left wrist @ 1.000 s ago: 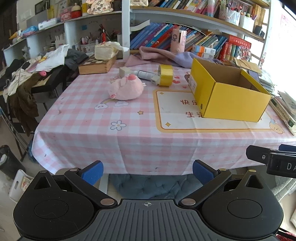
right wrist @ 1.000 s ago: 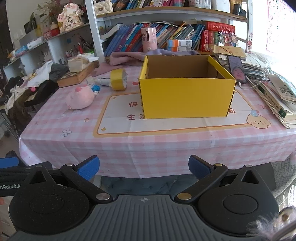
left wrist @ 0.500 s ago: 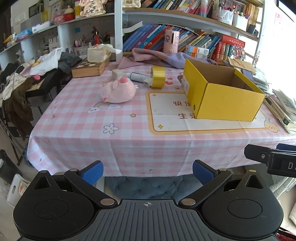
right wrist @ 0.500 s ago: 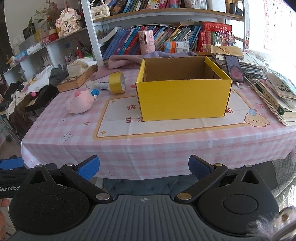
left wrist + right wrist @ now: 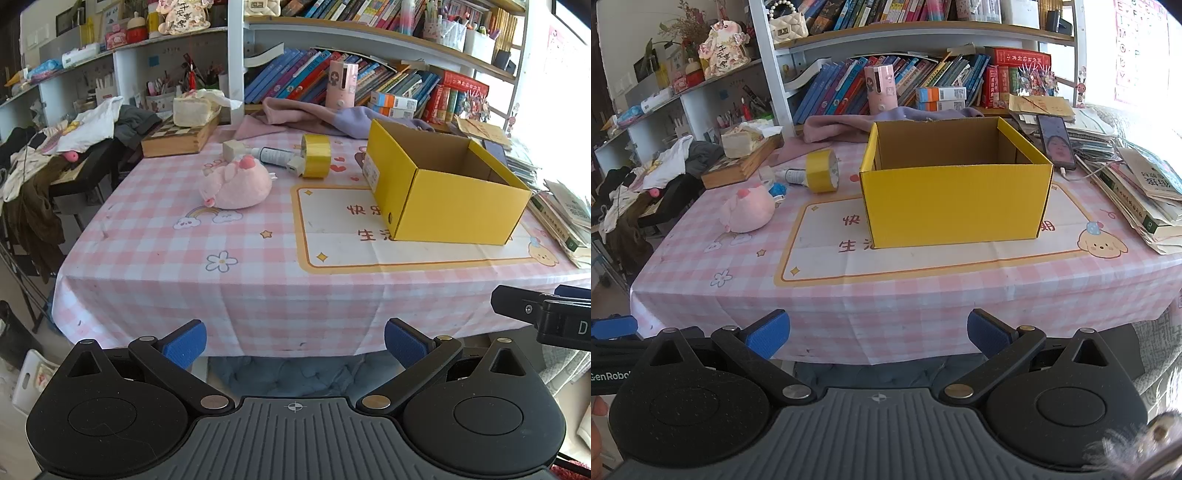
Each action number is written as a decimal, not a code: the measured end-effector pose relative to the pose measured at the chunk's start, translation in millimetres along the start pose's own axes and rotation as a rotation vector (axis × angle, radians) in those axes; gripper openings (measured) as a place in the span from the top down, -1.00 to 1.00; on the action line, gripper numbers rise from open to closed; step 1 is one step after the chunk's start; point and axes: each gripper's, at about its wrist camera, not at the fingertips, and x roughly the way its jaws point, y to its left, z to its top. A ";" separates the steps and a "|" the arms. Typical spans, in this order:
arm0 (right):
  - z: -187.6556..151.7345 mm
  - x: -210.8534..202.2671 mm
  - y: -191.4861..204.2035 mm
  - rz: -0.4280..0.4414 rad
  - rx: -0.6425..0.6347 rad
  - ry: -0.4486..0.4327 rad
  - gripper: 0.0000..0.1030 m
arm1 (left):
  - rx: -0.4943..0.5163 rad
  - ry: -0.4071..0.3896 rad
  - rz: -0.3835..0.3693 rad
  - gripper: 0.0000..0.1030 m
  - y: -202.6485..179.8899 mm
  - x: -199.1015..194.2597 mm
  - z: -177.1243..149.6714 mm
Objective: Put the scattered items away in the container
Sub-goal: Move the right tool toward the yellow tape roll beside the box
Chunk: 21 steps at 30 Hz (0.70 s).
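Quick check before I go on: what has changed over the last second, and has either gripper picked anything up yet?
Both cameras rose and tipped to look down more on the table; nothing was grasped. The left gripper and right gripper stay open and empty, short of the table edge. The pink plush, yellow tape roll, small bottle and yellow box lie where they were.

On the table [image 5: 155, 266]: cardboard box [image 5: 454, 206] at right, plush pig [image 5: 236, 182] at left. Behind the pig, a tape roll [image 5: 316, 155] on edge, touching a charger plug [image 5: 294, 167] and a small bottle [image 5: 271, 155] on its side. Wooden chess box [image 5: 177, 138] at far-left corner, under a tissue pack [image 5: 194, 109]. Bookshelf [image 5: 369, 79] behind the table.
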 end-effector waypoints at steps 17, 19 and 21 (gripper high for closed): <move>4.5 14.3 20.3 -0.001 -0.038 0.017 -1.00 | -0.050 0.003 0.017 -1.00 25.0 8.5 1.5; 6.6 16.5 23.9 0.002 -0.048 0.018 -1.00 | -0.061 0.001 0.022 -1.00 28.5 8.4 1.9; 8.2 18.6 27.5 0.005 -0.061 0.024 -1.00 | -0.073 0.003 0.025 -1.00 31.5 9.1 2.5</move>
